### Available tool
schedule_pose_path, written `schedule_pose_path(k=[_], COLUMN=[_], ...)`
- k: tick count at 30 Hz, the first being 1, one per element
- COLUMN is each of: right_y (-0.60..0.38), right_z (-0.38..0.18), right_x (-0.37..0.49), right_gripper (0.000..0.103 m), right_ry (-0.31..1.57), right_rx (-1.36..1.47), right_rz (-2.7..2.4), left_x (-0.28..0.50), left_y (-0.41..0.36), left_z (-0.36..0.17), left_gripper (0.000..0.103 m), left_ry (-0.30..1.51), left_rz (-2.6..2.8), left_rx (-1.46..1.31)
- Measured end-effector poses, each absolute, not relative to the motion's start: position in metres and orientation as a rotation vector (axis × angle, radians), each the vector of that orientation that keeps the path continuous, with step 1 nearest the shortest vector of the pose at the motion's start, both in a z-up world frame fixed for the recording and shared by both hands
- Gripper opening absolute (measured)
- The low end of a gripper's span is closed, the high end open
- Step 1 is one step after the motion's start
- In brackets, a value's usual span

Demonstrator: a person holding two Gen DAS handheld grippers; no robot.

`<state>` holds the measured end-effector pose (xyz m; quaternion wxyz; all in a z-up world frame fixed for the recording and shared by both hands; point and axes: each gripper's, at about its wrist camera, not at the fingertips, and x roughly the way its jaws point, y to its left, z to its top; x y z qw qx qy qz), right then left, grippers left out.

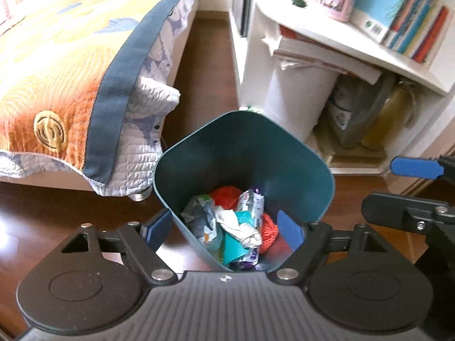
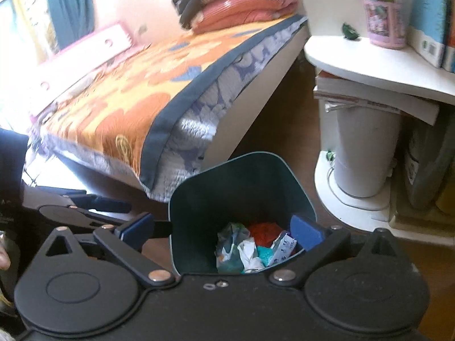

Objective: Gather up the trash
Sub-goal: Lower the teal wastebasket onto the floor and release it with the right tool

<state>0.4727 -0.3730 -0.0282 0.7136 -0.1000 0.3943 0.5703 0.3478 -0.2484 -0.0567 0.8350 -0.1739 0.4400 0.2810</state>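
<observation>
A quilted orange bed (image 1: pixel 57 65) lies left; only the right wrist view shows folded blankets (image 2: pixel 241 2) on it. On the wood floor, a rounded-square teal bin (image 1: pixel 244 147) holds crumpled trash (image 1: pixel 236 224). The left gripper (image 1: pixel 224 227) and right gripper (image 2: pixel 221 230) both gape empty above it.

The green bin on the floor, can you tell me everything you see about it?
The bin looks like smooth dark teal plastic, squarish with rounded corners and no lid. It stands on the wooden floor between the bed and the white shelf. Crumpled wrappers and something red lie at its bottom. Both open tongs hang above it, touching nothing.
</observation>
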Motion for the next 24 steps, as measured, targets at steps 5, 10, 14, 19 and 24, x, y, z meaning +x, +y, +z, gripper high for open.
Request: schedule_pose_path(k=[5,10,14,19,24], right_y=[-0.389,-0.399,-0.399,-0.397,-0.402], right_z=[-0.029,-0.027,-0.026,-0.026,-0.030], right_x=[0.457,0.442,0.428,0.410,0.395], right_gripper=[0.103,0.103,0.103,0.103,0.103], right_ry=[0.832,0.772,0.699,0.672,0.646], right_rx=[-0.125,-0.072,-0.107,-0.156,-0.161], right_rz=[1.192,1.144,1.119,1.084,1.077], left_x=[0.332,0.317,0.306,0.296,0.294], left_y=[-0.246,-0.243,-0.246,-0.248,-0.254], left_z=[-0.052,-0.050,-0.048,-0.047,-0.044], left_gripper=[0.082,0.082,0.082,0.082,0.082], left_ry=[0.894,0.875,0.867,0.870,0.850], left_rz=[0.582,0.570,0.564,0.543,0.531], left_rx=[-0.356,-0.368,-0.342,-0.330,-0.313])
